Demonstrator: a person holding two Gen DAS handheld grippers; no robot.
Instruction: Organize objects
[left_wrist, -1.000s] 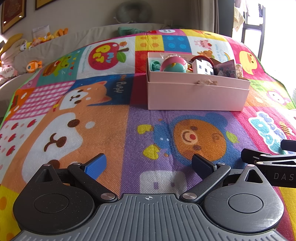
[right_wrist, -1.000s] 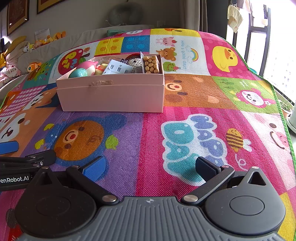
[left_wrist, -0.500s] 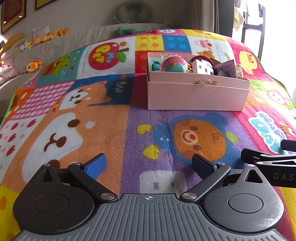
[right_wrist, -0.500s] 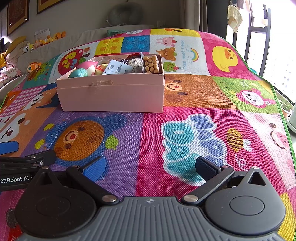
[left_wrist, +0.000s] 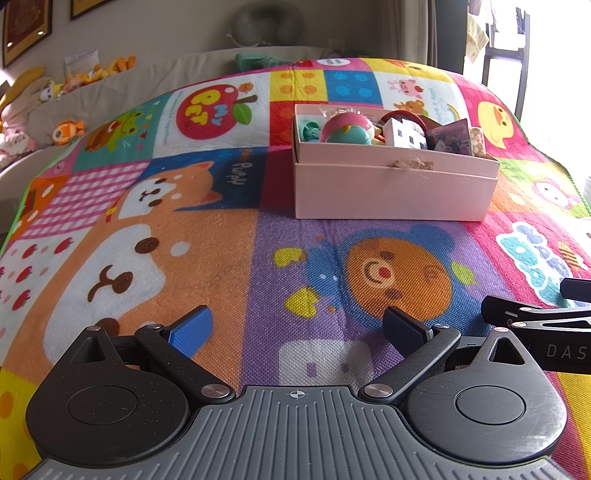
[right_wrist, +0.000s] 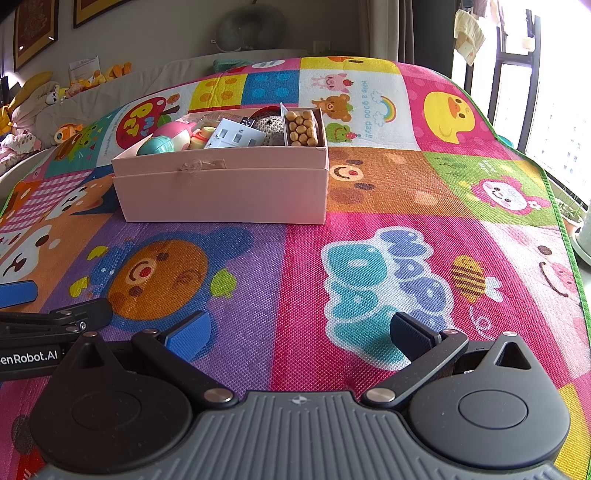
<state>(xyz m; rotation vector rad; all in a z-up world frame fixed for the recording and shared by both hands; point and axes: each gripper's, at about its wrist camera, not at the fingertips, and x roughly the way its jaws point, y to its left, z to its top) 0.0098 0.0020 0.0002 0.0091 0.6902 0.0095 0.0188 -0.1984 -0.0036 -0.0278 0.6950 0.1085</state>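
A pink cardboard box (left_wrist: 391, 192) stands on the colourful play mat (left_wrist: 229, 266), also in the right wrist view (right_wrist: 225, 192). It holds a pink and teal ball (left_wrist: 345, 129), a white cube (left_wrist: 404, 134), a dark card (left_wrist: 452, 138), a crocheted toy (right_wrist: 269, 123) and a clear case of tan beads (right_wrist: 302, 127). My left gripper (left_wrist: 297, 330) is open and empty, low over the mat well in front of the box. My right gripper (right_wrist: 301, 332) is open and empty, beside the left one.
Plush toys (left_wrist: 66, 129) lie along a beige cushion edge (left_wrist: 110, 92) at the far left. A grey neck pillow (left_wrist: 266, 22) sits behind the mat. A window and dark railing (right_wrist: 517, 74) are at the right, where the mat's green edge (right_wrist: 565, 221) ends.
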